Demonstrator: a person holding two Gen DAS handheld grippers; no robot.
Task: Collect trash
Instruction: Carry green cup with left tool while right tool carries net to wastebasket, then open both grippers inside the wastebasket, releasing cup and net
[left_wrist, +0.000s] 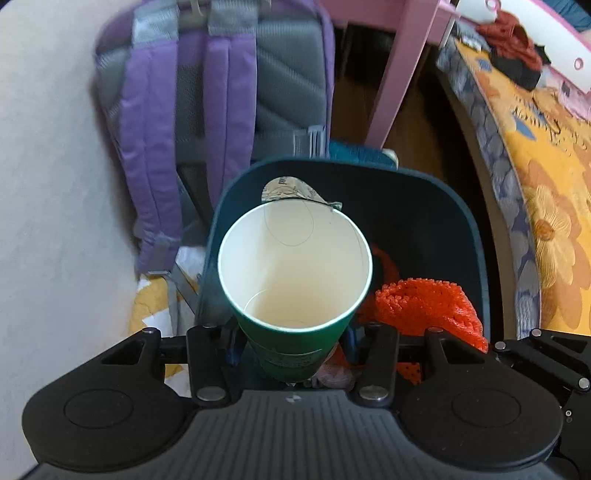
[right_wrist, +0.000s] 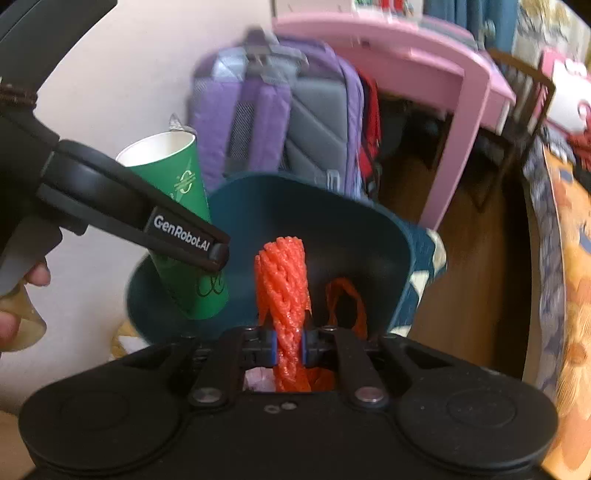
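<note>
My left gripper (left_wrist: 293, 350) is shut on a green paper cup (left_wrist: 295, 266), white inside and empty, held over the mouth of a dark teal bin (left_wrist: 461, 221). A crumpled wrapper (left_wrist: 288, 188) sticks up behind the cup's rim. My right gripper (right_wrist: 289, 343) is shut on an orange foam net (right_wrist: 284, 280), held upright over the same bin (right_wrist: 388, 240). In the right wrist view the left gripper (right_wrist: 218, 258) and the cup (right_wrist: 184, 184) hang over the bin's left side. The net also shows in the left wrist view (left_wrist: 424, 306).
A purple and grey backpack (left_wrist: 221, 92) leans against the wall behind the bin. A pink desk leg (left_wrist: 399, 70) stands at the back. A bed with a yellow flowered cover (left_wrist: 546, 184) runs along the right. Orange plastic (right_wrist: 347, 302) lies inside the bin.
</note>
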